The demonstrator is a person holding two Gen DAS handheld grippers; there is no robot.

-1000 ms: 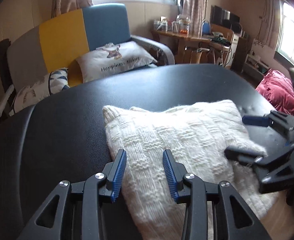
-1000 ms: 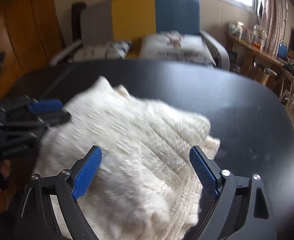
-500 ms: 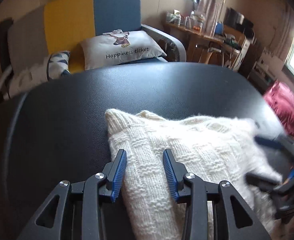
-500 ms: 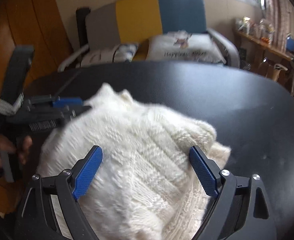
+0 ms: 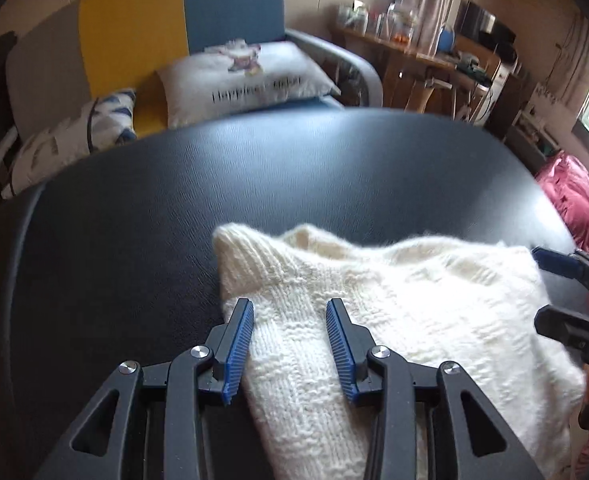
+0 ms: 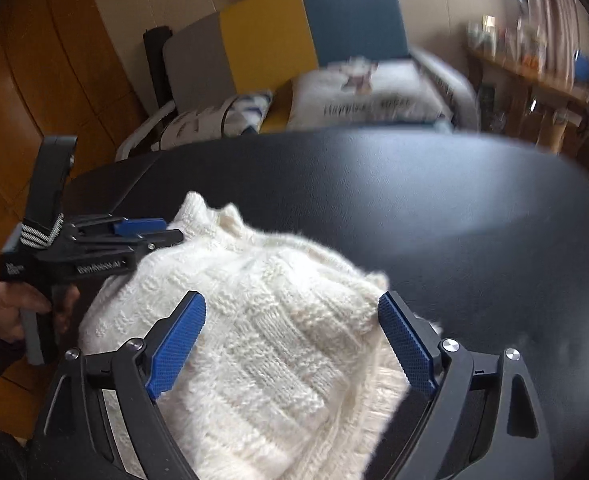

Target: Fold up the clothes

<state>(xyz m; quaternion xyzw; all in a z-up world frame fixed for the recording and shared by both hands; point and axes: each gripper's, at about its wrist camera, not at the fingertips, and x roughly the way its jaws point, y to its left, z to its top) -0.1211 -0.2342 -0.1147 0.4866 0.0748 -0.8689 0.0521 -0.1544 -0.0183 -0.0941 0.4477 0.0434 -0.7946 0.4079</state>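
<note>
Lying folded on the black table (image 5: 294,184), the white knit sweater (image 5: 414,320) is straddled by the spread left gripper (image 5: 290,344) and right gripper (image 6: 290,344), apparently unpinched; layers could be dragged apart by sliding pads.

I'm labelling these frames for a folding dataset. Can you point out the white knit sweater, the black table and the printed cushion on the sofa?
White knit sweater (image 5: 414,320): left wrist view, its folded top layer.
Black table (image 6: 434,208): right wrist view, bare surface beyond the sweater.
Printed cushion (image 5: 250,76): left wrist view, its front face near the lettering.
</note>
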